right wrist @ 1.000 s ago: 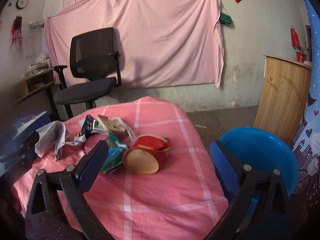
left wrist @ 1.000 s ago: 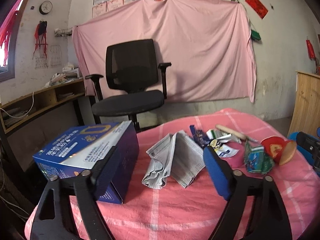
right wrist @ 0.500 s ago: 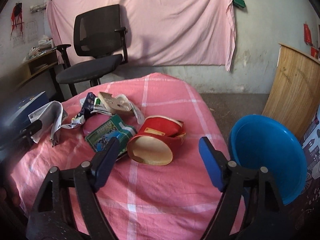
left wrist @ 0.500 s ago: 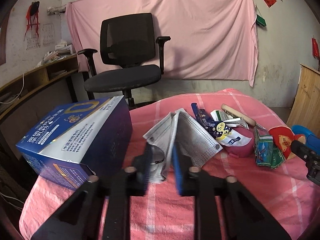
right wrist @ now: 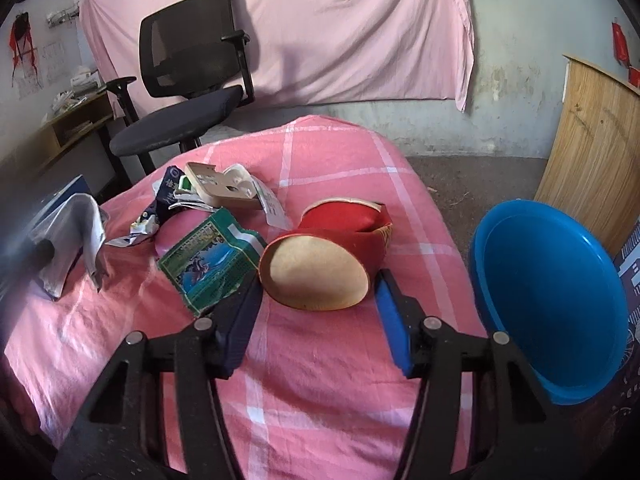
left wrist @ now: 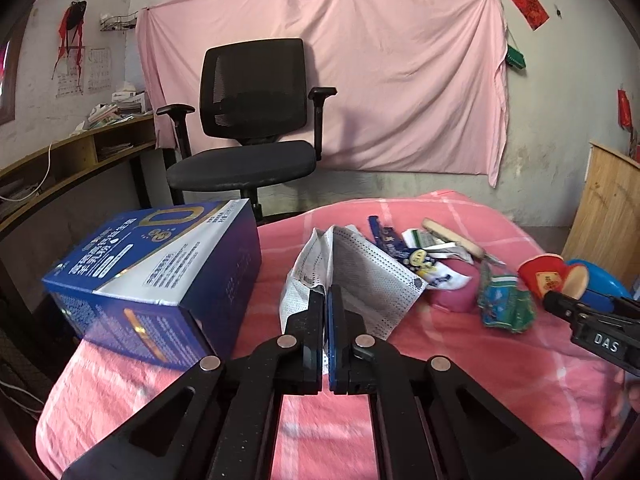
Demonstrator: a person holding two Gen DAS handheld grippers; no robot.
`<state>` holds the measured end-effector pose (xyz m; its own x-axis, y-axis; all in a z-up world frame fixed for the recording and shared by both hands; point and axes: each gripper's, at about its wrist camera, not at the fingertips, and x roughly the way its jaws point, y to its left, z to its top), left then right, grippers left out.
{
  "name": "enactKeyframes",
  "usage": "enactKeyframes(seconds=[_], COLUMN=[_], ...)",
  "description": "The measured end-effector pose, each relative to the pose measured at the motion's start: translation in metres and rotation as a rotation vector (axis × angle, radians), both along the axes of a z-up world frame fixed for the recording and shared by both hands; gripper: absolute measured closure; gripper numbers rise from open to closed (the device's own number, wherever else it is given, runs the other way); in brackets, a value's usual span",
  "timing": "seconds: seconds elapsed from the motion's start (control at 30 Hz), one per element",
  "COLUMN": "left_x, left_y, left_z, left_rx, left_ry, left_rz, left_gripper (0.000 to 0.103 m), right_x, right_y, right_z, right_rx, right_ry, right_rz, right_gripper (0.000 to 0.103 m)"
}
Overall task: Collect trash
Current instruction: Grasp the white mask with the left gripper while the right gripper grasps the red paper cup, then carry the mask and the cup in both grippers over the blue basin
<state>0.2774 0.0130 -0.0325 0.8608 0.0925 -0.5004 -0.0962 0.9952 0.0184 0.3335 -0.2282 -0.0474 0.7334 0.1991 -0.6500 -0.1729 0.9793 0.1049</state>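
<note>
Left gripper [left wrist: 325, 300], frame centre: clamped on grey face mask [left wrist: 360, 276]. Right gripper [right wrist: 316, 308], lower centre: jaws closing around red paper cup [right wrist: 332, 256], pads untouching.

From my left camera I see the left gripper [left wrist: 325, 300] at lower centre, its jaws pressed together on the near edge of a grey face mask [left wrist: 360, 280] lying on the pink checked cloth [left wrist: 460, 364]. A blue box [left wrist: 160, 280] sits at left, touching nothing else. Wrappers [left wrist: 424, 260], a green packet [left wrist: 506, 306] and a red cup [left wrist: 550, 276] lie at right, where the right gripper [left wrist: 592, 320] enters the frame edge. A black chair [left wrist: 252, 120] stands behind.
</note>
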Motion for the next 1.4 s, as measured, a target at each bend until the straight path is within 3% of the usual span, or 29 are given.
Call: enactKeyframes(seconds=[0.23,0.53,0.73,0.93,1.17,1.4], left_x=[-0.032,-0.059,-0.061,-0.051,-0.016,0.028], left_y=[-0.021,-0.068,-0.111,-0.169,-0.242,-0.31], left_z=[0.015,0.049,0.075,0.094,0.093,0.072], left_rx=[0.002,0.032,0.052,0.047,-0.007,-0.049], left_ry=[-0.048,-0.158,-0.243,-0.298,-0.239,-0.106], left_rz=[-0.031,-0.101,-0.159,-0.266,-0.408,-0.524], left_gripper=[0.103,0.103,0.103,0.103,0.103,0.103], right_x=[-0.038,-0.086,-0.106,-0.121,-0.127,-0.109], right_y=[-0.01,-0.041,-0.073,-0.115,-0.176,-0.233], right_z=[0.005,0.035,0.056,0.063,0.06,0.031], right_rx=[0.03,0.108,0.134,0.099,0.086,0.134], right_ry=[-0.081,-0.349,-0.5,-0.574,-0.569,-0.416], right_rz=[0.024,0.007,-0.055,-0.162,-0.321,-0.425], right_gripper=[0.034,0.034,0.034,0.034,0.034,0.034])
